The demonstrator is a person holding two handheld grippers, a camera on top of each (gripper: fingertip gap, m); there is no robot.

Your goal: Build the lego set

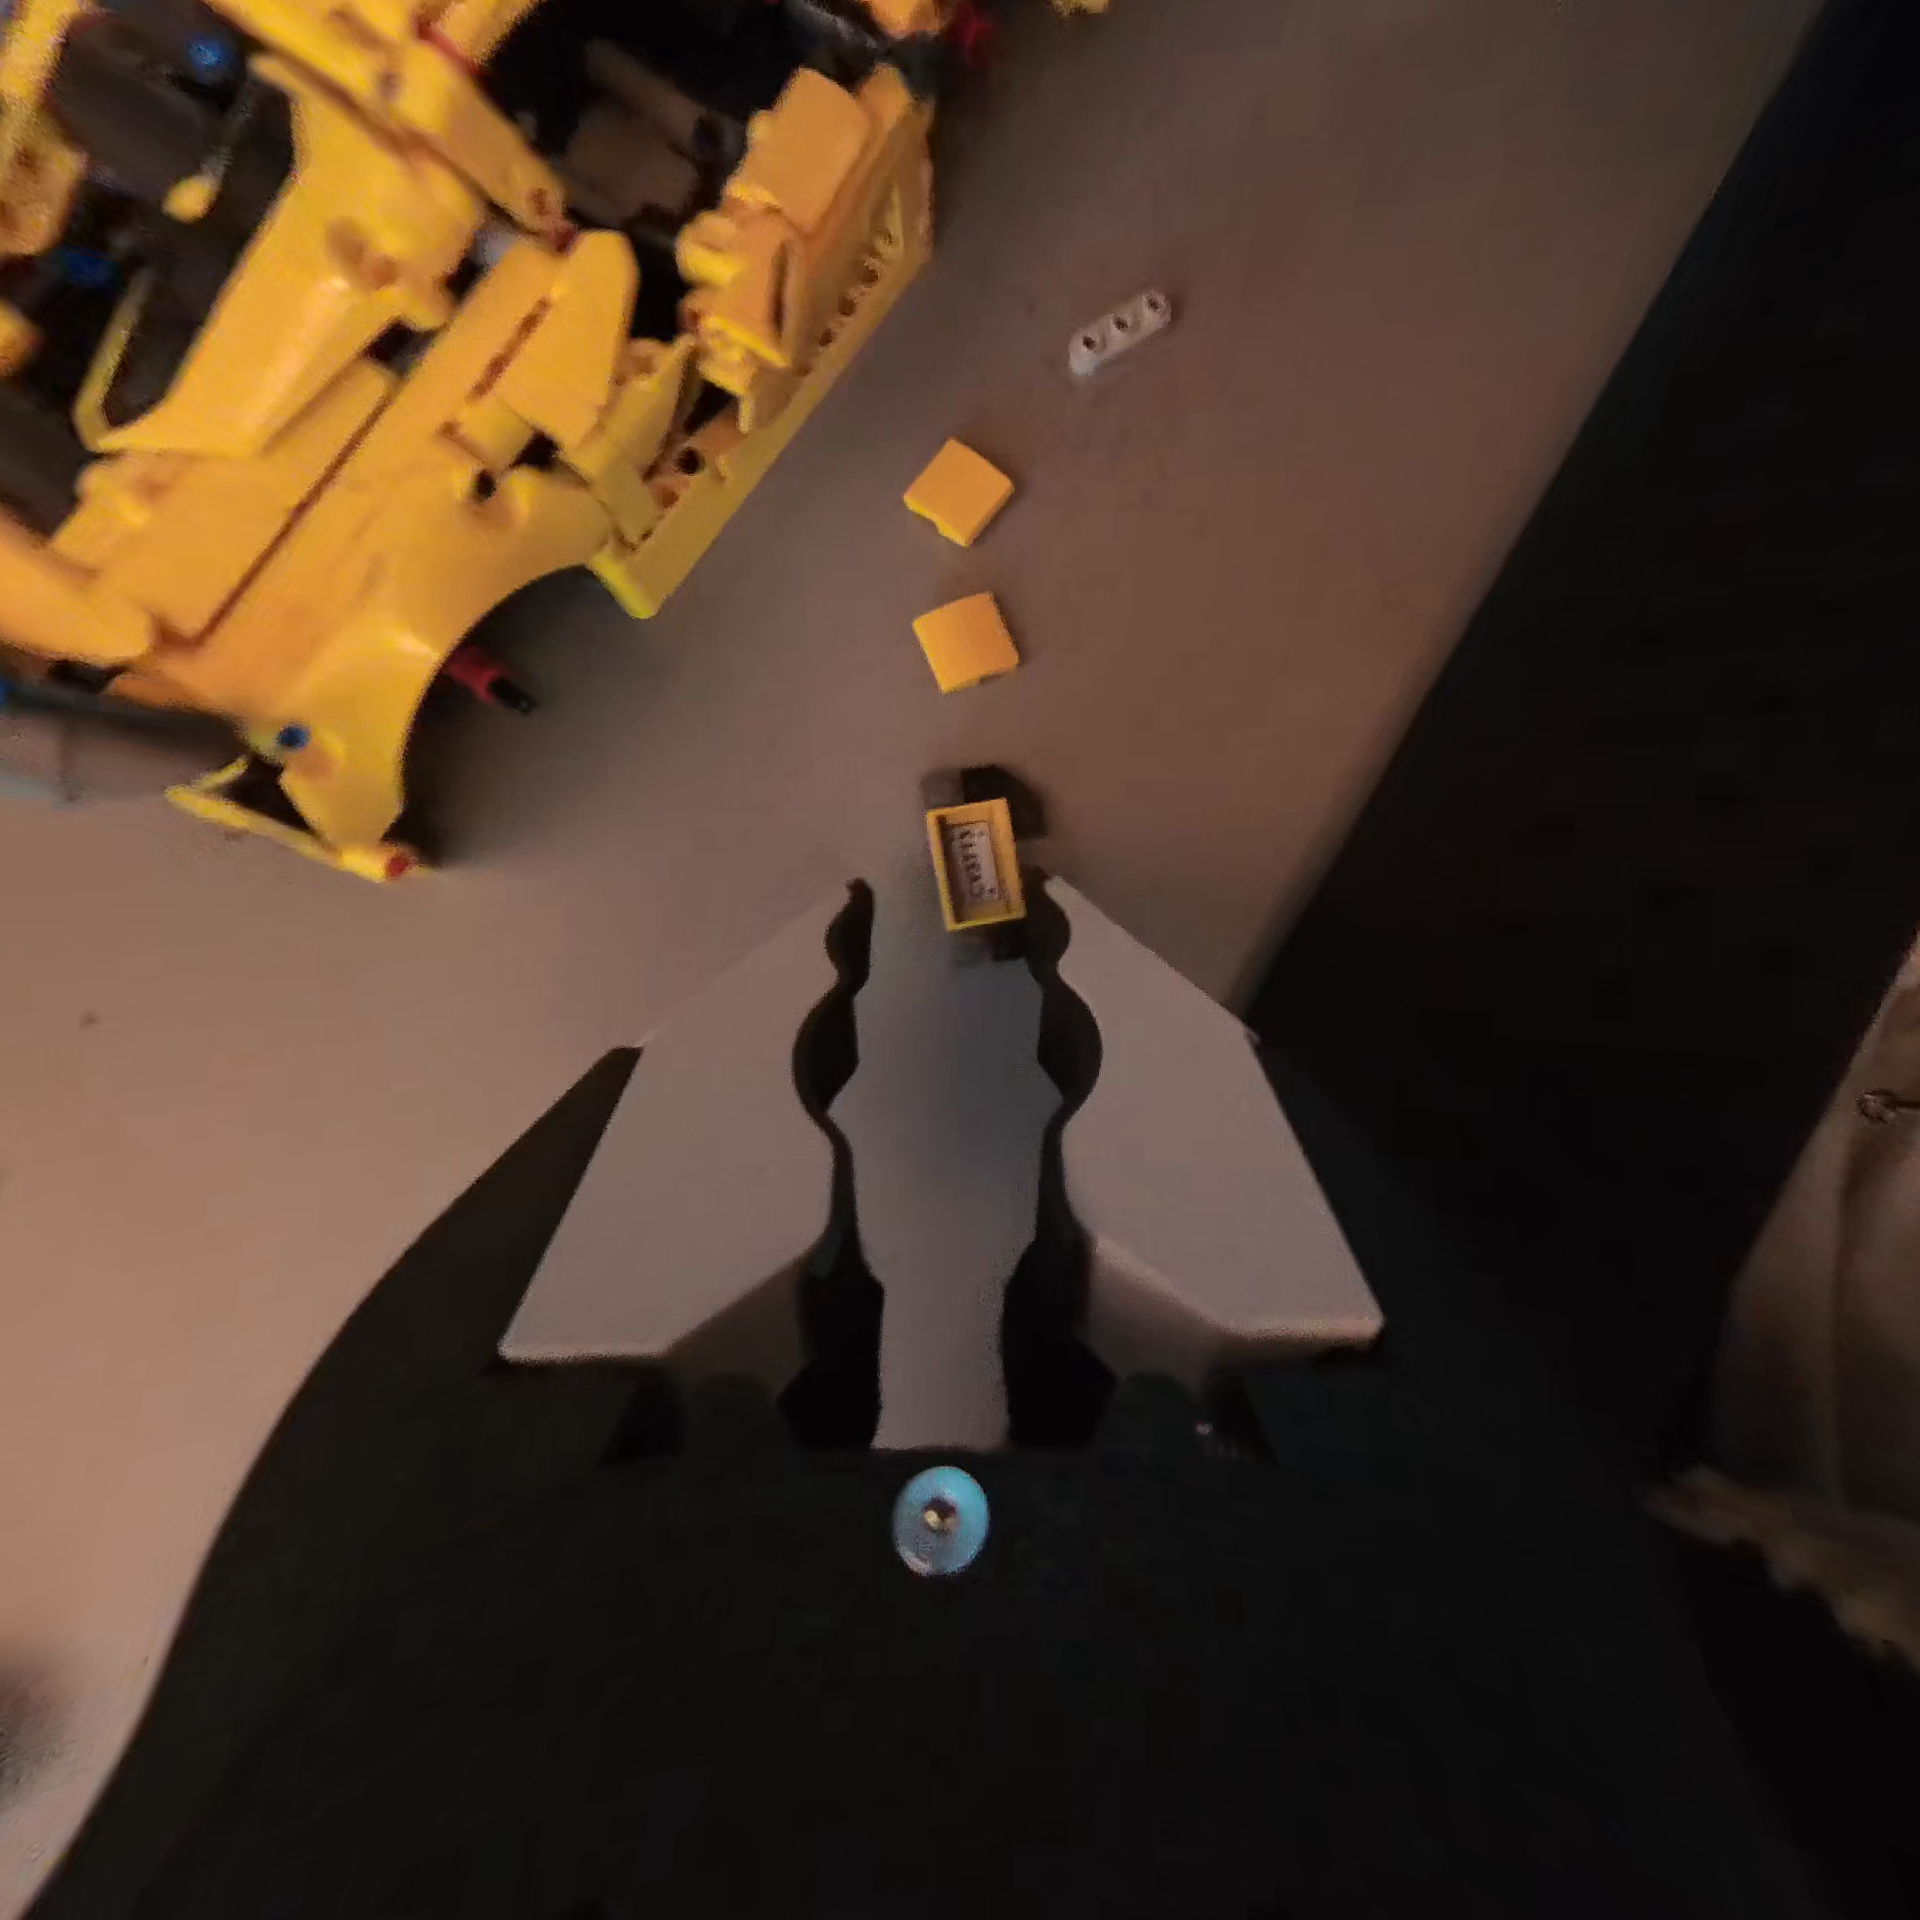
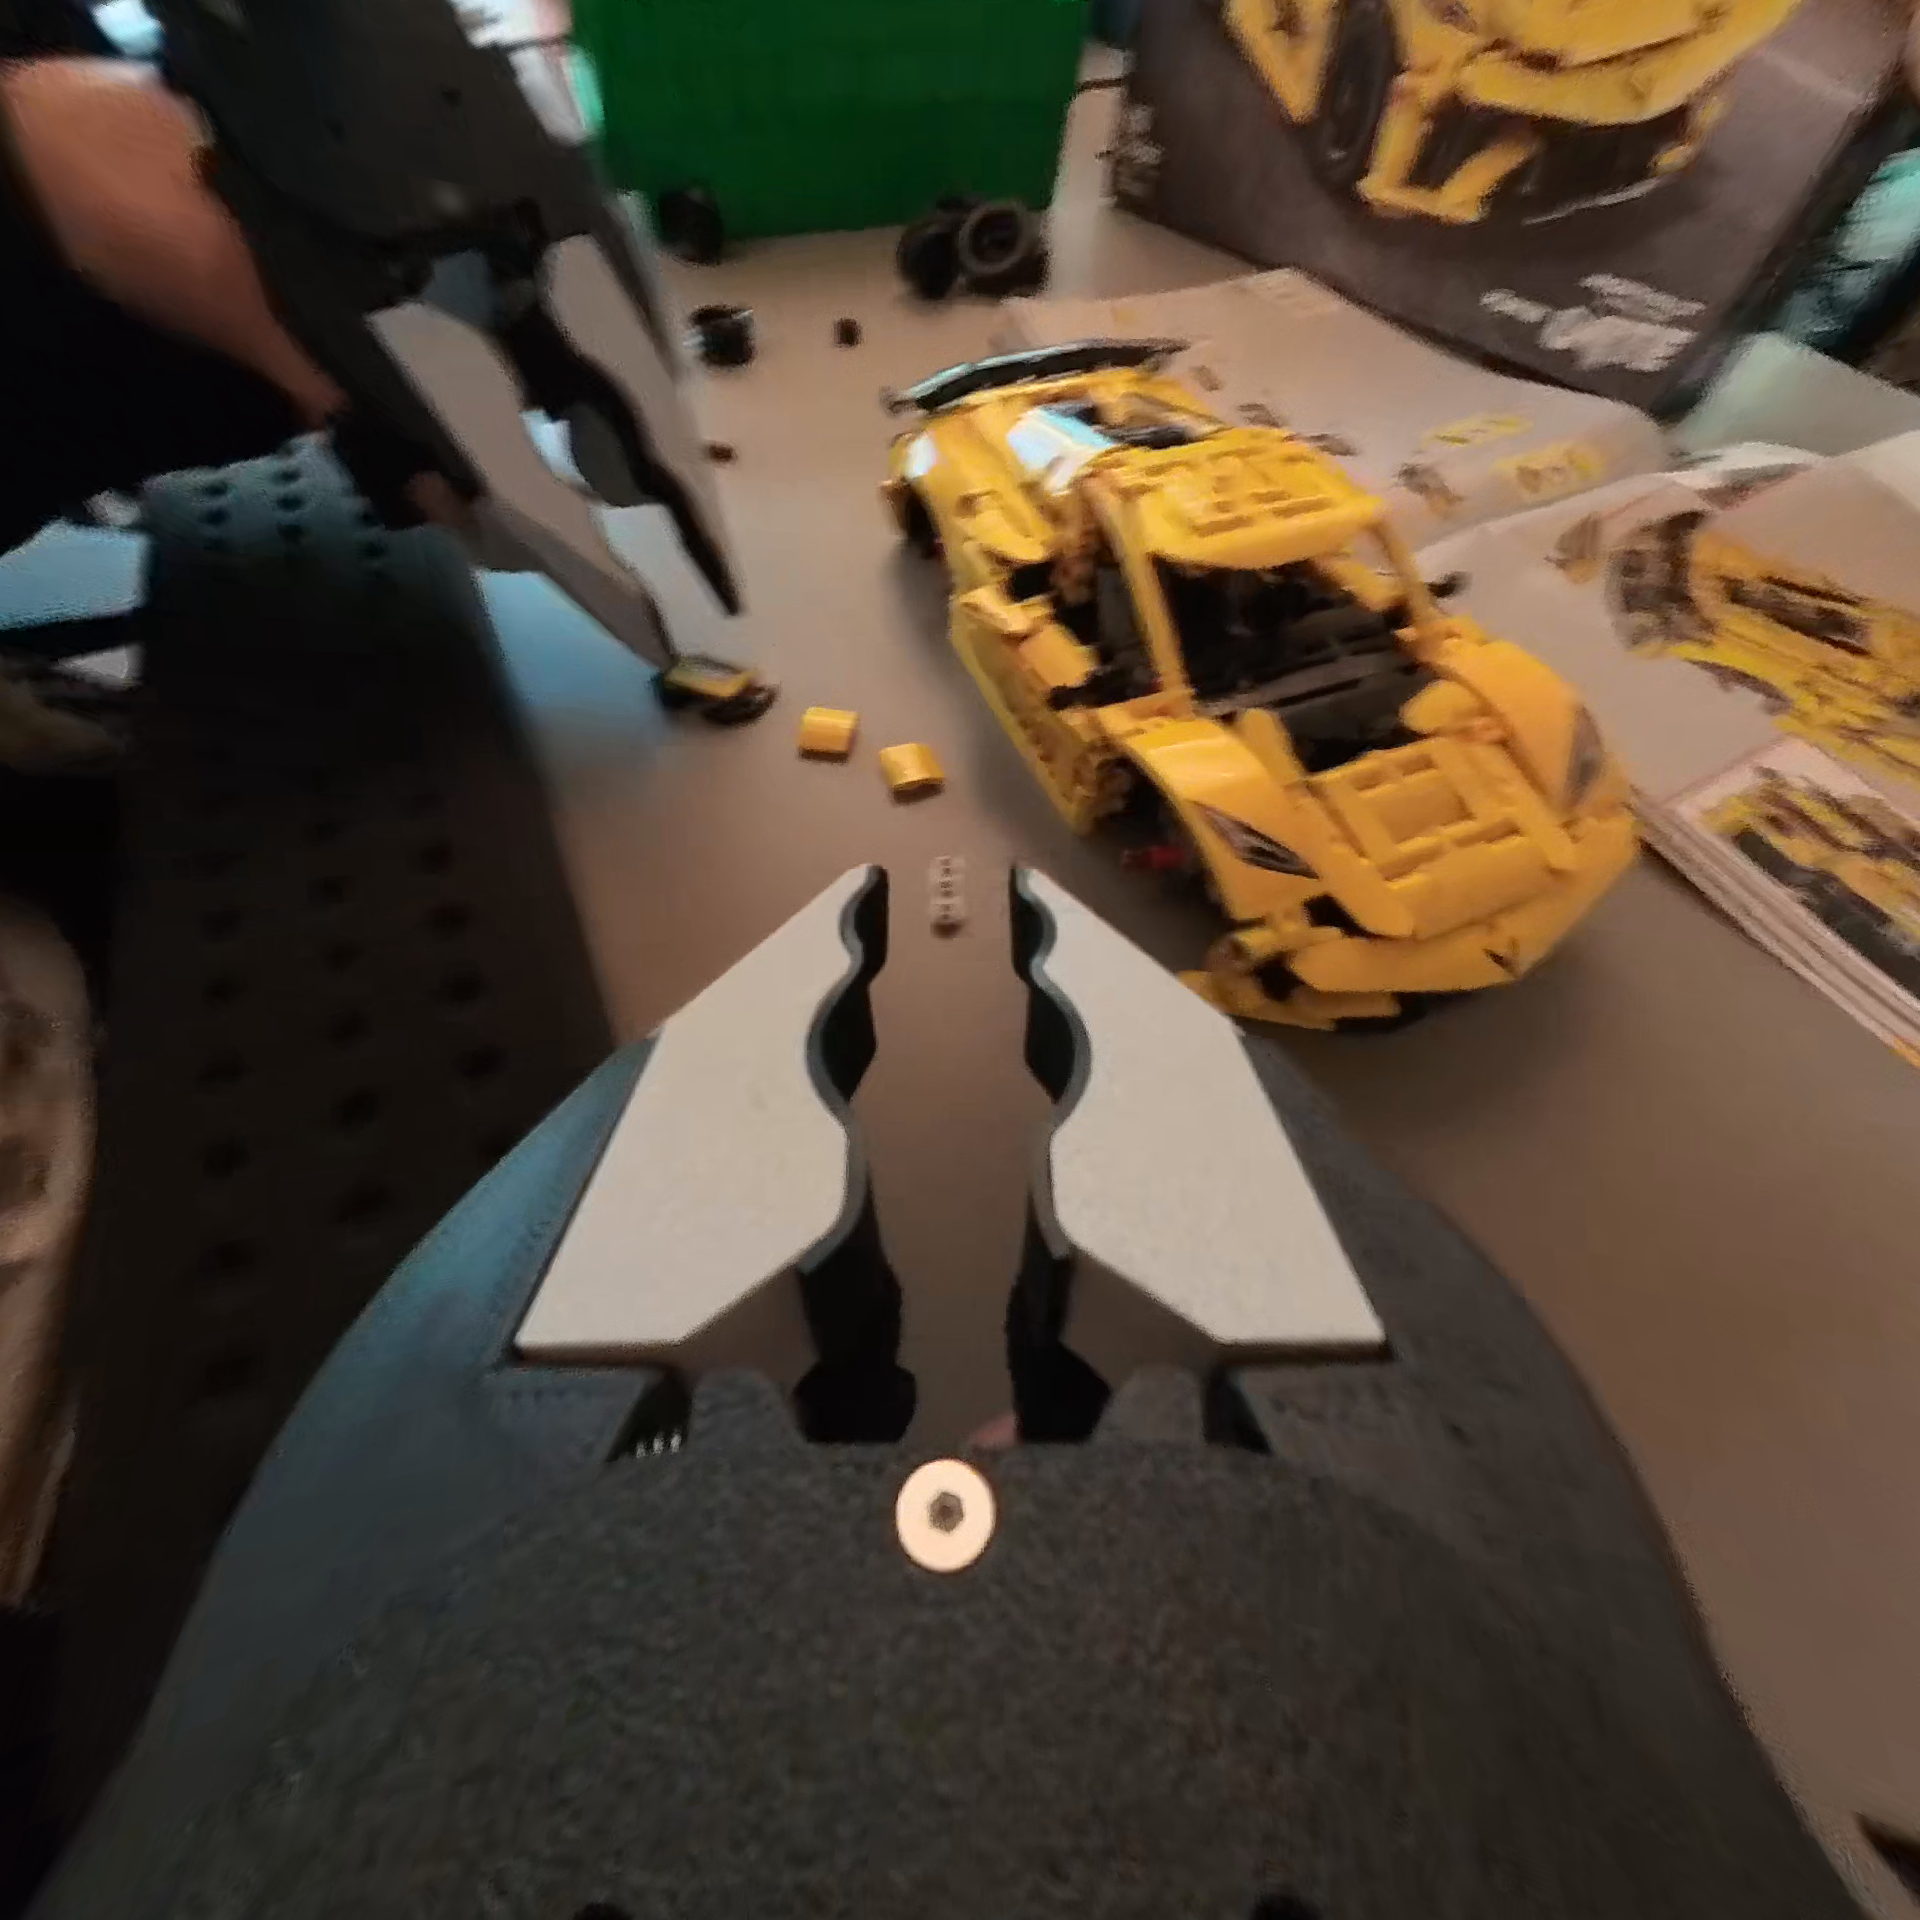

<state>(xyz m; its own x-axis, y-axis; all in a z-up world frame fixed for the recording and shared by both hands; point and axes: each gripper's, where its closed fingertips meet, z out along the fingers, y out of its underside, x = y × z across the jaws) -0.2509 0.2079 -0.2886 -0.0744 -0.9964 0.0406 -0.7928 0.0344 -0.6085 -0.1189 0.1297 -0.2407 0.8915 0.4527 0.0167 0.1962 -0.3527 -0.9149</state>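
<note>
Lego car (image 2: 1257,717), yellow, part-built, black inside; left claw (image 1: 951,904) and right claw (image 2: 948,894) both apart.

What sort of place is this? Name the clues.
Probably a hobby or home worktable: a half-built yellow car model, open instruction booklets, the set's box and loose bricks on a grey tabletop.

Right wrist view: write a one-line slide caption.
Open right tool lined up on a small grey beam, beside the yellow lego car on the table.
</note>
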